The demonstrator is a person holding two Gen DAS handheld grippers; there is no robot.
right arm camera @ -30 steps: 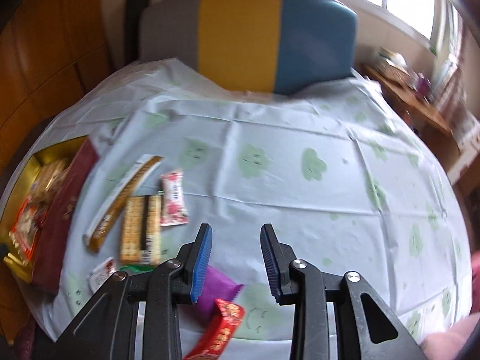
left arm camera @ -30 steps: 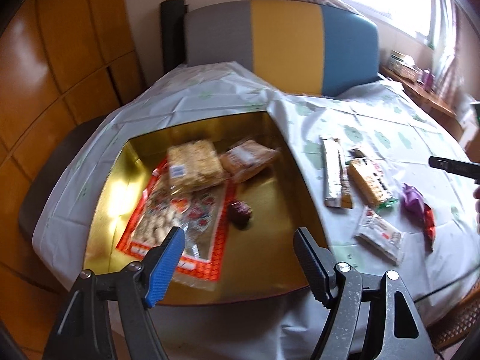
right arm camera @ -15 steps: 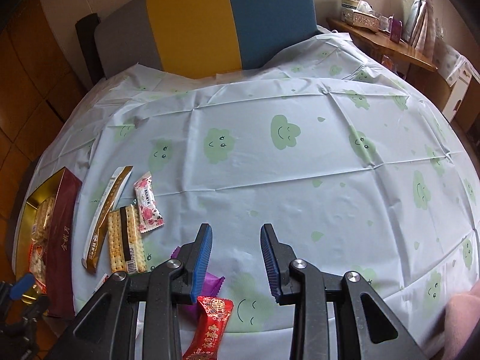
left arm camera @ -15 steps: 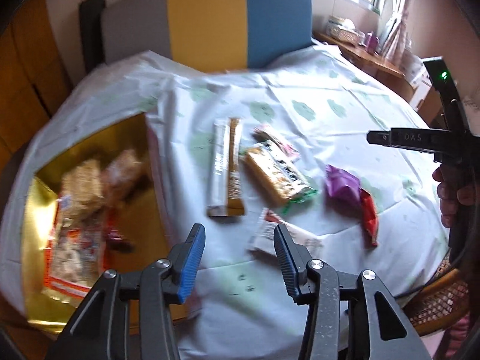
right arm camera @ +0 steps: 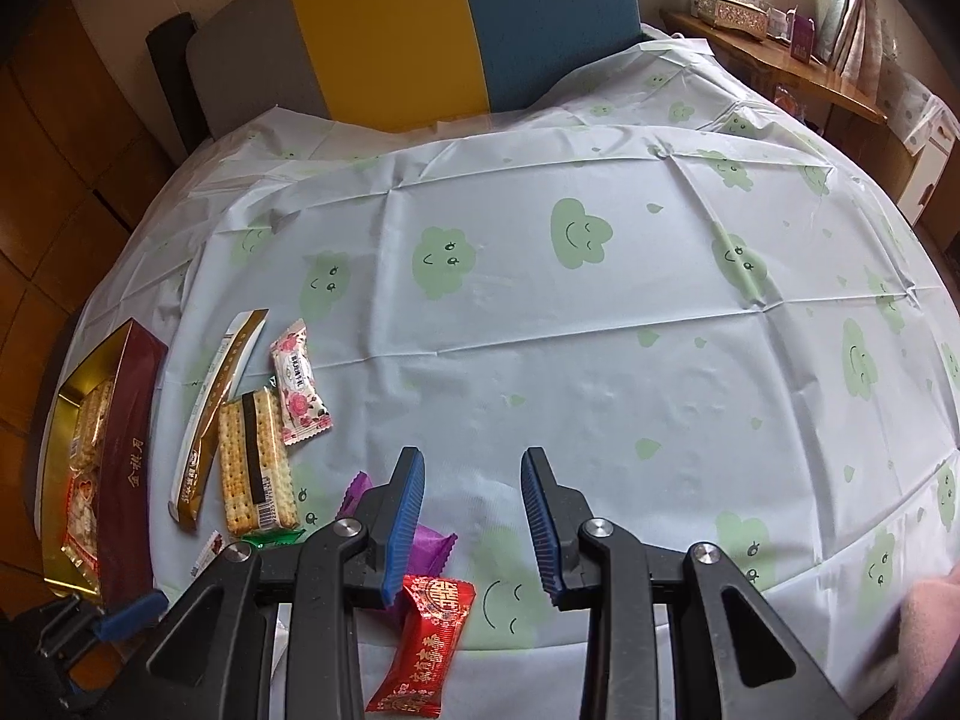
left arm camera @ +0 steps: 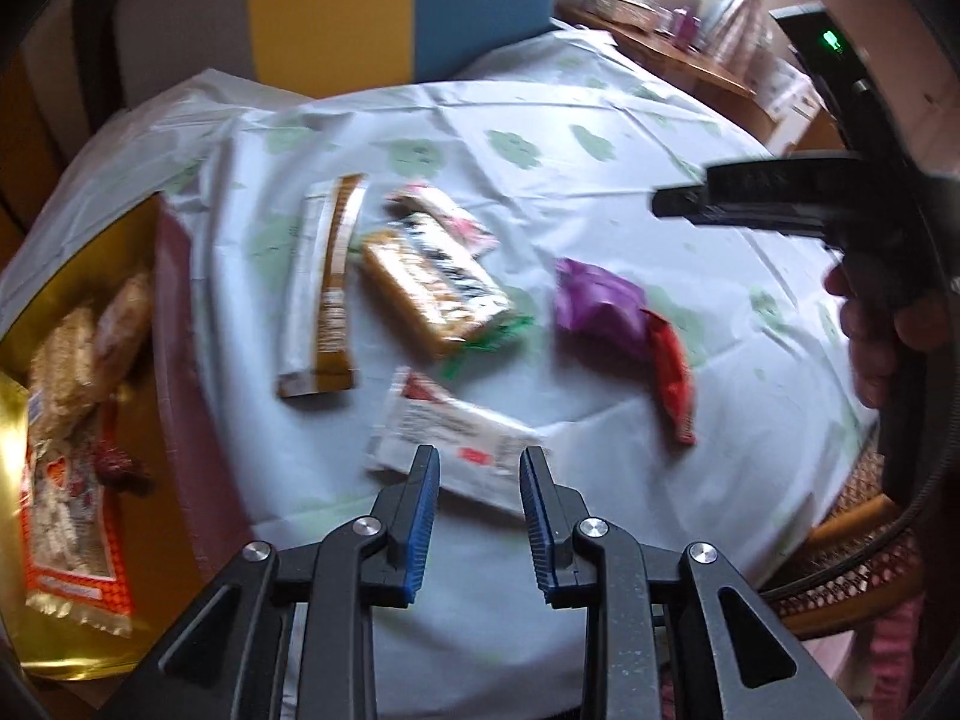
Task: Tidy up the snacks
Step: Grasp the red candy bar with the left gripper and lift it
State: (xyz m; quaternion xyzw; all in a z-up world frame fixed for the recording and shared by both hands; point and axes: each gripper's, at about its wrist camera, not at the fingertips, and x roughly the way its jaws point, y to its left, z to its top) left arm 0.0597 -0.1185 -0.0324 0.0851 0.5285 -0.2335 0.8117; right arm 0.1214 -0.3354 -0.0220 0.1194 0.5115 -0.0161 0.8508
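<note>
While my left gripper (left arm camera: 479,468) hovers with jaws parted and empty, the flat white snack packet with a red label (left arm camera: 451,435) lies just beyond its tips on the cloud-printed counter (right arm camera: 600,372), long axis slanting from far-left to near-right; its print is too blurred to read. My right gripper (right arm camera: 472,471), also released, hangs above the red foil candy (right arm camera: 423,648) with gold characters, pointing toward me, beside the purple wrapper (right arm camera: 429,543).
</note>
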